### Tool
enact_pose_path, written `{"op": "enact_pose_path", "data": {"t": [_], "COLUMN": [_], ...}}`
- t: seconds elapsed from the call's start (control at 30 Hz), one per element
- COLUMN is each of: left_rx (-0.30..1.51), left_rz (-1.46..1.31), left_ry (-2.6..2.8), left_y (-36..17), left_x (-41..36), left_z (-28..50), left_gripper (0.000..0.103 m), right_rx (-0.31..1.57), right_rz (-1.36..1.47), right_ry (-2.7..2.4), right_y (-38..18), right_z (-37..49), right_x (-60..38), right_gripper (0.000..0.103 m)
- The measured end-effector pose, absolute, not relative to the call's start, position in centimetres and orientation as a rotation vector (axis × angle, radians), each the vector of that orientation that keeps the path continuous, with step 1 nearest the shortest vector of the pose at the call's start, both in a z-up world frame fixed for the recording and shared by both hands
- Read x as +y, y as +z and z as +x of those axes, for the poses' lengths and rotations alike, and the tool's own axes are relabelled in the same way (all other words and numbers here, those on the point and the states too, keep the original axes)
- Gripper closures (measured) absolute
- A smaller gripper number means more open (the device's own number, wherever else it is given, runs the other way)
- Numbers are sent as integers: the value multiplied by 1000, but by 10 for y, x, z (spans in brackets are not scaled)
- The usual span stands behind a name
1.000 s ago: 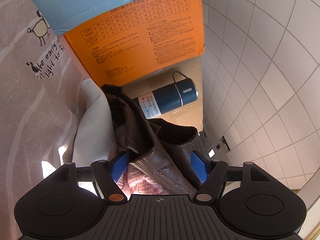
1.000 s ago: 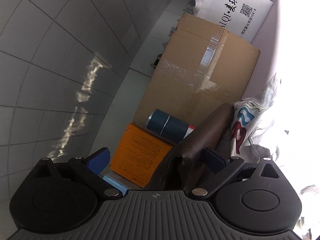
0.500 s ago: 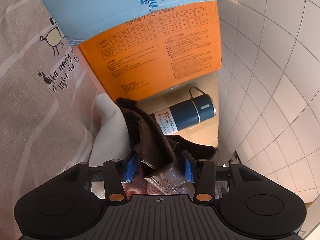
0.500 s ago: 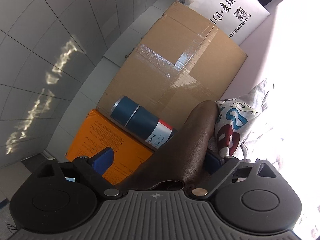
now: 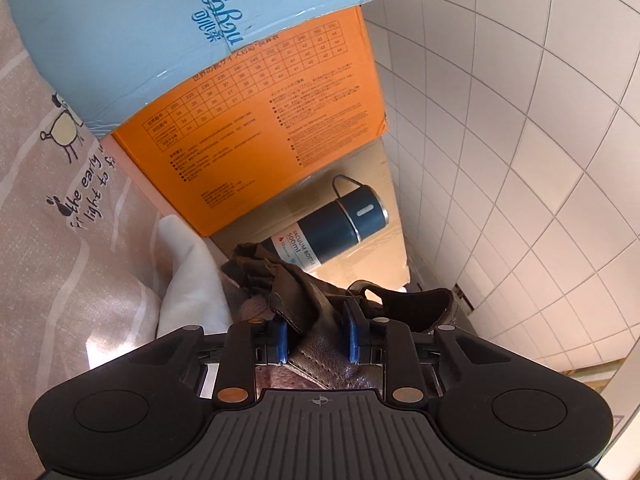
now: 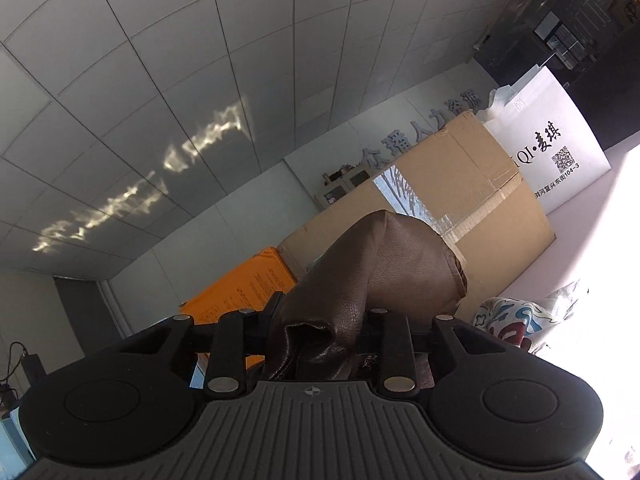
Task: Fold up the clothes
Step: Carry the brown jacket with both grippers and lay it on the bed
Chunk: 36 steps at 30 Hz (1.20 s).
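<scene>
Two wrist-camera views, each looking out over a black hand-held claw.

Left view: the left claw (image 5: 316, 334) is closed on a bunched fold of a brown leather garment (image 5: 320, 300), its blue pads pressing either side. The garment spreads from the centre toward 3 o'clock, crumpled and uneven. At 9 o'clock lies a white cloth (image 5: 192, 272) on a pinkish sheet (image 5: 60, 240) printed with a sheep drawing and the partly readable words "the early" and "light to".

Right view: the right claw (image 6: 316, 340) also grips the brown garment, which rises as a raised hump at the centre. The camera tilts up toward a ceiling of panels.

Folding looks barely begun: the garment is lifted and gathered, not laid flat, and no neat fold shows.

Writing: a pale blue box (image 5: 180, 28) at 12 o'clock reads "CoRou"; an orange box (image 5: 260, 120) carries a shoe-size table in Japanese; a navy flask (image 5: 336, 228) reads "VACUUM BOTTLE 500ml". In the right view, a white bag (image 6: 548, 152) at 2 o'clock shows "QI", Chinese characters and a QR code, behind a taped cardboard box (image 6: 480, 208).
</scene>
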<state>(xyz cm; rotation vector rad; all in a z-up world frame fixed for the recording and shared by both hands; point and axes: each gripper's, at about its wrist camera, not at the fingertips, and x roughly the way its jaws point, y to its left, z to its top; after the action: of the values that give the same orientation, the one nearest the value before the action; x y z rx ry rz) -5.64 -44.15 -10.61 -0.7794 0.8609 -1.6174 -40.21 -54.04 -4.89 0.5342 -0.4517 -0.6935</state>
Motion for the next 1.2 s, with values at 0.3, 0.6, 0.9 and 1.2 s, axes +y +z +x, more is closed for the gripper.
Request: {"op": "enact_pose_path", "data": {"t": [0.3, 0.6, 0.9, 1.2], "left_rx": [711, 511, 425, 324], "left_rz": [-740, -538, -427, -315], "left_ry": [-1662, -1558, -1286, -1015], "left_y": [-72, -37, -35, -23], "left_x": [-382, -268, -140, -18], "left_z": [-64, -61, -46, -32], "left_gripper": [78, 78, 79, 80], "right_rx": [-562, -509, -330, -192], "right_rz": [598, 547, 594, 689], "right_ry": [-421, -153, 18, 144], "right_y": [-44, -17, 3, 7], "right_z": [-421, -393, -325, -241], "right_x": [-529, -479, -409, -327], "right_gripper": [76, 76, 76, 76]}}
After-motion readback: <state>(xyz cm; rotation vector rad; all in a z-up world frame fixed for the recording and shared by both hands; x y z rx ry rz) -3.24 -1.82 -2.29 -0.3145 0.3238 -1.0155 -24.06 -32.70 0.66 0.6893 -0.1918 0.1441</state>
